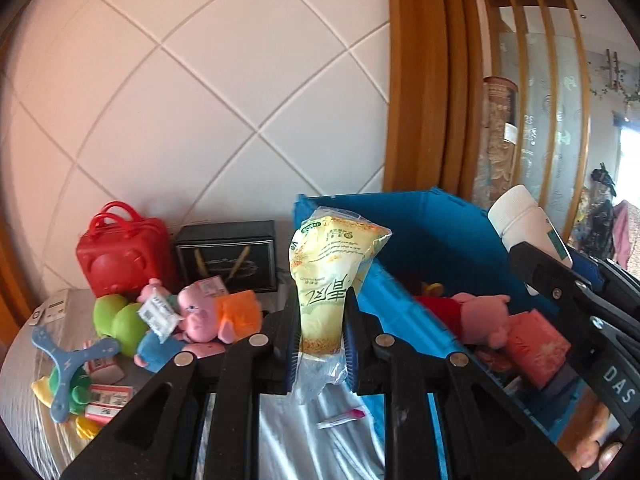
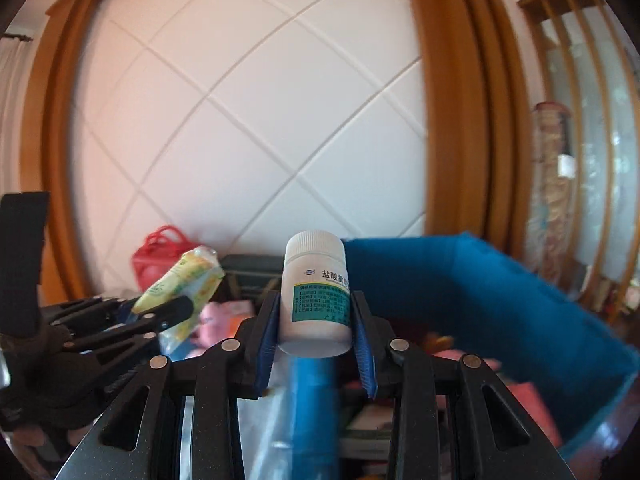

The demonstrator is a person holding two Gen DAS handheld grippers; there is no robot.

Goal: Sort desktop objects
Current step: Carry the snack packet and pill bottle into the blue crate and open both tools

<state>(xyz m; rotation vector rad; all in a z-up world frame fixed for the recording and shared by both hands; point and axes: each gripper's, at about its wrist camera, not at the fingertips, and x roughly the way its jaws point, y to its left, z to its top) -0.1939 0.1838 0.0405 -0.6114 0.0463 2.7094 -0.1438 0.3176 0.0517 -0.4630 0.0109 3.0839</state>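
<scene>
- Left wrist view: your left gripper is clamped narrow on a pale yellow plastic snack packet with green print. The packet's long axis runs from 6 to 12 o'clock, its crumpled clear end hanging down below the blue pads and its wider sealed end pointing up, leaning slightly toward 1 o'clock.
- At 3 o'clock of the packet sits the open blue plastic crate, with a pink plush pig in a red dress lying inside.
- At 9 o'clock, on the grey tabletop, lie another pink plush pig, a red plastic handbag-shaped case and a blue three-armed boomerang toy.
- At 2 o'clock, your right gripper carries the white round pill bottle with a teal label, cap pointing toward 11 o'clock.
- Right wrist view: your right gripper is closed on the white pill bottle, held upright, ribbed cap at 12 o'clock, flat base toward the camera.
- At 9 o'clock, the left gripper holds the yellow packet tilted toward 1 o'clock.
</scene>
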